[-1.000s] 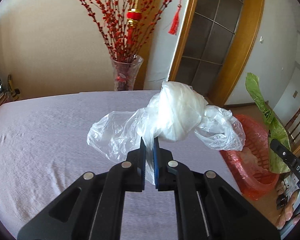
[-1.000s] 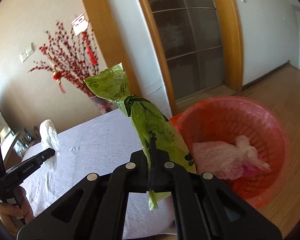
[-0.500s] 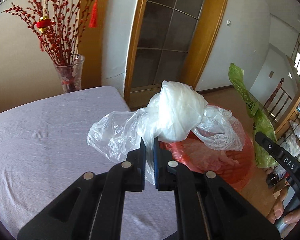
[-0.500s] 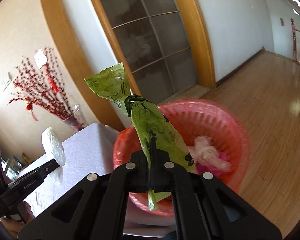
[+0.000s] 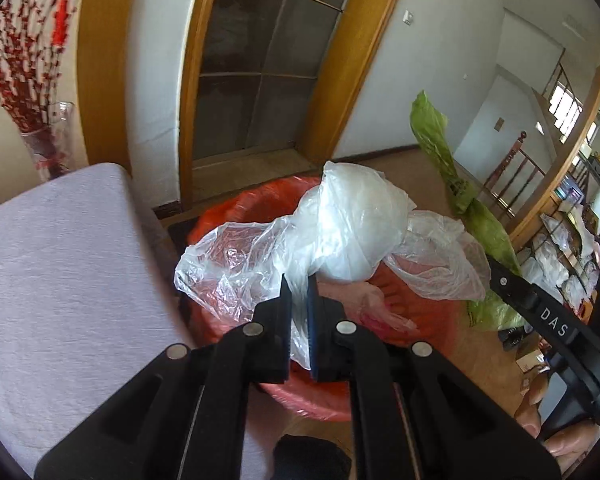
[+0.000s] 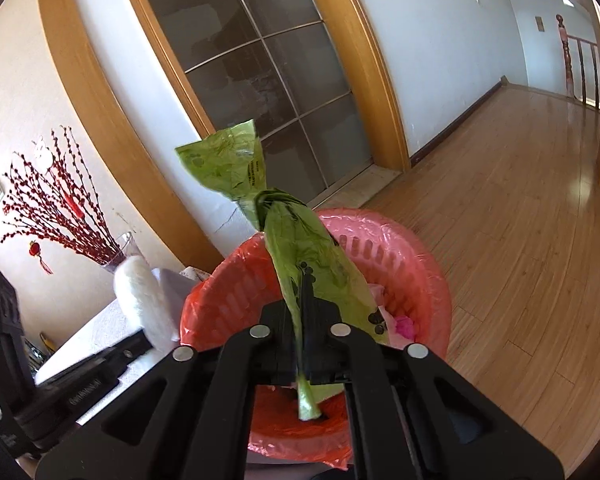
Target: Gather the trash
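Left gripper (image 5: 298,292) is clamped on a clear bag (image 5: 340,236), film pinched between the two pads, the rest bunched up just past the tips. Right under and beyond it sits the red bin (image 5: 219,216), so the bag hangs over the bin's mouth. To the left of the tongs there's the table (image 5: 59,260) with a pale cloth, and a vase (image 5: 47,140) of red twigs at its far end, next to the door (image 5: 267,68).

Right gripper (image 6: 302,300) is pinching a green bag (image 6: 300,248), knotted near the top, tail hanging out below the pads. Its jaws have just been opening a touch, but the bag is between them and hasn't dropped. The same bin (image 6: 420,256) is right beyond the tips, with some pink and white trash (image 6: 400,324) inside. Off to the right it's wood floor (image 6: 520,220).
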Tool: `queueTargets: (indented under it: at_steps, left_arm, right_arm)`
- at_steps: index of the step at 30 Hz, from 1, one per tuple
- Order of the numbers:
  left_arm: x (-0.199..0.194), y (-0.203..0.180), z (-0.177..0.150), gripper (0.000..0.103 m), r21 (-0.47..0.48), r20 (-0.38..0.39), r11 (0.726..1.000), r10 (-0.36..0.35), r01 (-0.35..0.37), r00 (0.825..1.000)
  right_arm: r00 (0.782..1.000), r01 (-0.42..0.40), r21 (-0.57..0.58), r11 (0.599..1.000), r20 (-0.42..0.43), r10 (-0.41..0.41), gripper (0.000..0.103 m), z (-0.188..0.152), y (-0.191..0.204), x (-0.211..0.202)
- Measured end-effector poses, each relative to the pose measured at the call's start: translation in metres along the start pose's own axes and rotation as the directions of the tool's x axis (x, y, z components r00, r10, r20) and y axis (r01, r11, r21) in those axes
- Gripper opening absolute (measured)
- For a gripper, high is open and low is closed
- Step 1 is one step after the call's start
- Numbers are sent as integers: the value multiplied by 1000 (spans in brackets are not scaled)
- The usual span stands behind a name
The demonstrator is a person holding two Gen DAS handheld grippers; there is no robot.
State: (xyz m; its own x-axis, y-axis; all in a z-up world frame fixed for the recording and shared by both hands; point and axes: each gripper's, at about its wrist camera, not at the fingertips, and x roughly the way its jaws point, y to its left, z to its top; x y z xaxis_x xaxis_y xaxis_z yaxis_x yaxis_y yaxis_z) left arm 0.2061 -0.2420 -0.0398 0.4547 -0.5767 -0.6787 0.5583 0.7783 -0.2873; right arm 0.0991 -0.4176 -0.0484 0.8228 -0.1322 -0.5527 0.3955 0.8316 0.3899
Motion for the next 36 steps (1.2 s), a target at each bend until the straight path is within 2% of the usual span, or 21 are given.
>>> queueTargets:
  at_steps: [1, 2, 3, 4, 5, 11, 13, 14, 16, 18, 21, 25, 29, 33, 34, 36]
  left_arm:
    - [7, -3, -1, 10, 1, -15, 1000, -14, 14, 1000]
    - [14, -3, -1, 12, -1, -27, 1000, -22, 22, 999]
    - [19, -3, -1, 17, -3, -38, 1000, -29, 29, 999]
    - [25, -3, -1, 21, -4, -51, 999, -36, 36, 998]
    - [30, -3, -3, 26, -6, -60, 999, -40, 40, 997]
    - [34, 11, -12, 38, -26, -74, 999, -38, 36, 997]
    - [25, 16, -17, 44, -32, -60, 999, -28, 26, 998]
    - [19, 16, -20, 49, -33, -42, 999, -16, 15, 999]
    - [2, 18, -26, 61, -30, 1, 999, 17, -17, 1000]
    - [-17, 22, -29, 75, -21, 45, 999, 50, -49, 998]
    - [-52, 24, -42, 86, 5, 124, 992, 126, -128, 984]
    - [-94, 28, -59, 93, 14, 214, 972, 226, -234, 950]
    - [-136, 40, -84, 98, -15, 287, 937, 339, -350, 896]
    - [-167, 48, -108, 98, -48, 327, 893, 438, -448, 837]
    - [-175, 49, -114, 98, -58, 342, 878, 465, -475, 817]
    - [-187, 50, -121, 99, -72, 358, 862, 493, -502, 793]
  right_arm:
    - [1000, 2, 6, 1000, -2, -2, 22, 1, -3, 1]
    - [1000, -1, 14, 1000, -2, 1, 30, 1, -6, 2]
    - [1000, -9, 24, 1000, -1, 9, 44, 1, -10, 2]
    - [1000, -16, 36, 999, 2, 16, 50, 1, -14, 1]
    - [1000, -16, 42, 999, 4, 16, 50, 1, -16, 1]
    - [1000, 15, 38, 999, 3, -15, 53, -2, -24, -3]
    - [1000, 27, 34, 999, 13, -27, 66, -5, -22, -8]
    - [999, 32, 28, 999, 21, -32, 68, -7, -21, -10]
    - [998, 44, 6, 999, 38, -44, 83, -10, -14, -17]
    - [996, 59, -22, 998, 71, -58, 92, -15, -2, -26]
    - [990, 92, -91, 992, 117, -81, 99, -27, 17, -39]
    - [975, 146, -198, 969, 196, -107, 101, -45, 41, -59]
    - [947, 228, -278, 933, 287, -146, 101, -68, 65, -78]
    - [952, 193, -284, 939, 285, -109, 101, -85, 78, -91]
    - [954, 190, -294, 937, 279, -106, 101, -89, 82, -94]
    - [956, 200, -328, 923, 272, -110, 101, -96, 92, -98]
